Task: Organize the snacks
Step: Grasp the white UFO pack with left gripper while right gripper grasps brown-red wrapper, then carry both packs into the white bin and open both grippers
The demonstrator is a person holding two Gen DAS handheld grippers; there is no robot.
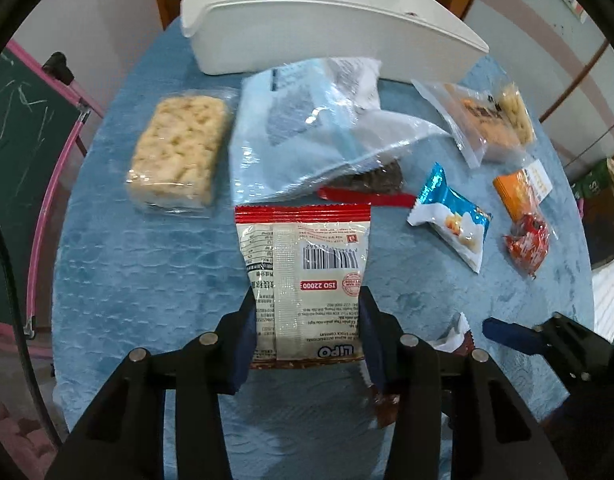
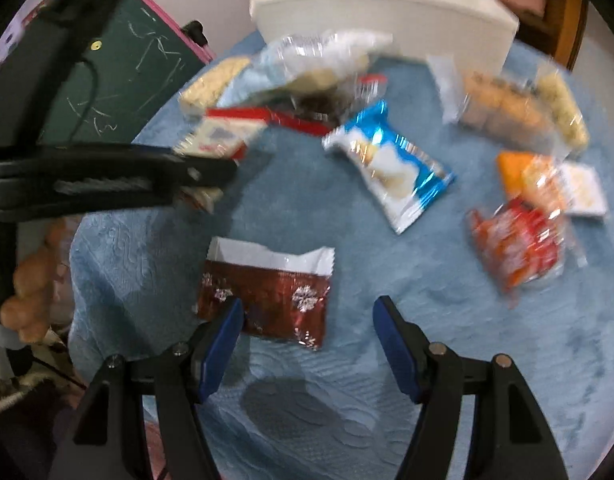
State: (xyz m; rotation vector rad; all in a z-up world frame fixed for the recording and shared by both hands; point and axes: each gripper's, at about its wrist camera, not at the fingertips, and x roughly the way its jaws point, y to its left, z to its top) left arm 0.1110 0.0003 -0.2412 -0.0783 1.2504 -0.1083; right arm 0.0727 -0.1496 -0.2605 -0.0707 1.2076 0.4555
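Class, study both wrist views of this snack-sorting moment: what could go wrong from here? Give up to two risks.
1. The left tool grips the red-and-white packet only at its near end; the packet could sag or slip.
2. The open right tool hovers off-centre at the brown snowflake packet, so closing may catch only an edge.

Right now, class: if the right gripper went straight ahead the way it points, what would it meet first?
Probably the dark red snowflake packet, lying just ahead of the open right gripper by its left finger. The picture is blurred, so depth is uncertain.
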